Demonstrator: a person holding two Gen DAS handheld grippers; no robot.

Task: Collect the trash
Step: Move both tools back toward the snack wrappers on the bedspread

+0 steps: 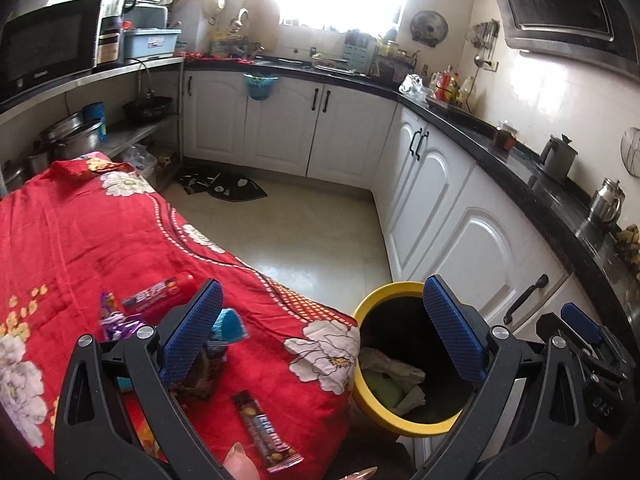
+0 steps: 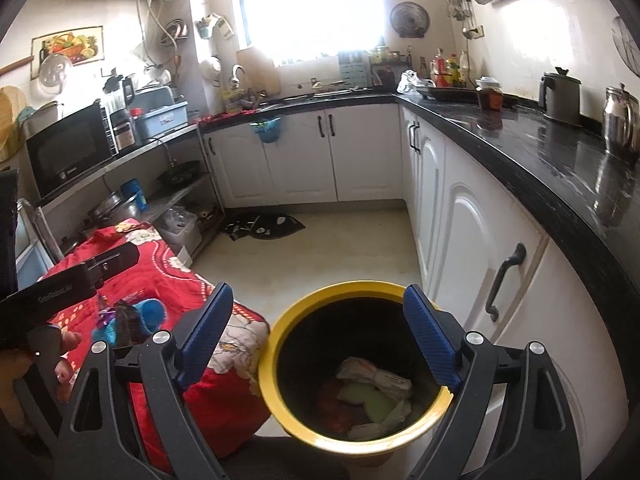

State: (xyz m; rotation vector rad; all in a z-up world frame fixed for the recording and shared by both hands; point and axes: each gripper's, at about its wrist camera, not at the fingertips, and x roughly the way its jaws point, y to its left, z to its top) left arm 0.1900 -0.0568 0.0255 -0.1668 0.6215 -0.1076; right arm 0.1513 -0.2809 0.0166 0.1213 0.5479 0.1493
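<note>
Beside the yellow bin (image 2: 276, 364) stands the table, draped in a red floral cloth (image 1: 120, 236), its corner just touching the bin's rim. That bin sits on the floor between the table and the white cabinets (image 2: 472, 248), and its dark inside holds crumpled paper (image 2: 376, 376), a pale green scrap and something red.

Above the bin's mouth hover the right tongs (image 2: 316, 336), jaws spread wide with nothing between them. Nearer the table's corner are the left tongs (image 1: 324, 328), jaws also wide apart and empty, one blue pad over the cloth and the other over the bin.

Farther from the bin, trash lies on the cloth: a red wrapped packet (image 1: 160, 292), a brown chocolate-bar wrapper (image 1: 268, 432) near the table's front edge, a shiny purple wrapper (image 1: 116, 320), and a small blue piece (image 1: 232, 322) just beside the left tongs.
</note>
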